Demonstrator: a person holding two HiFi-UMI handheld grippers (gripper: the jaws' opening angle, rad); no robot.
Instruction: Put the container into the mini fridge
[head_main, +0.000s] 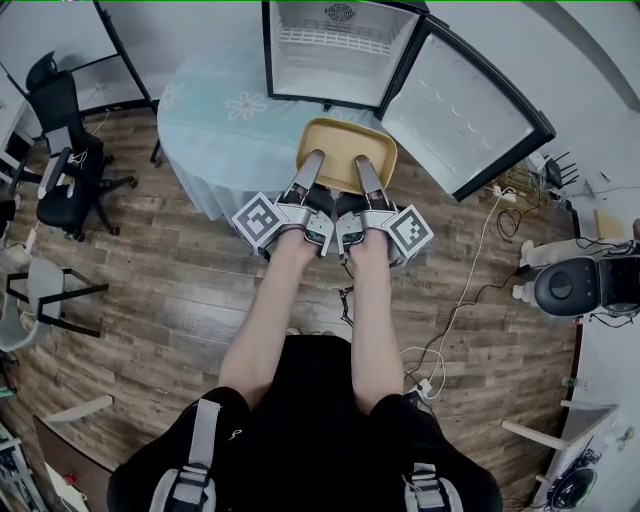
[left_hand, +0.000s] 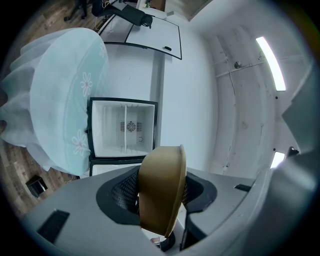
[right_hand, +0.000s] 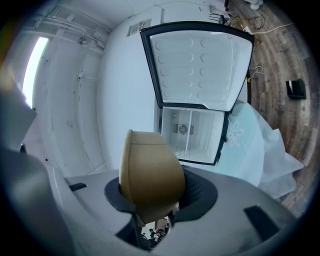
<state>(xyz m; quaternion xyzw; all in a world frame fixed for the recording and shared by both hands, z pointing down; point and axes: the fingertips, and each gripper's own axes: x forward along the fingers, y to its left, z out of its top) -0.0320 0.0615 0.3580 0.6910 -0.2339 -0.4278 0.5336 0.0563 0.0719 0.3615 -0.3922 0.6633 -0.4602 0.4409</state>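
Note:
A tan, tray-like container (head_main: 348, 148) hangs in the air in front of the mini fridge (head_main: 335, 50), whose door (head_main: 462, 112) stands wide open to the right. My left gripper (head_main: 314, 162) is shut on the container's near left rim, and my right gripper (head_main: 364, 168) is shut on its near right rim. In the left gripper view the container (left_hand: 161, 192) sits edge-on between the pads, with the white fridge interior (left_hand: 122, 127) beyond. From the right gripper view, the container (right_hand: 150, 170) fills the jaws, with the fridge (right_hand: 192, 131) behind it.
The fridge stands on a round table (head_main: 215, 125) under a pale blue flowered cloth. A black office chair (head_main: 62, 140) is at the left, a white chair (head_main: 30, 290) nearer. Cables (head_main: 480, 250) trail over the wood floor at the right, beside a dark round device (head_main: 565, 285).

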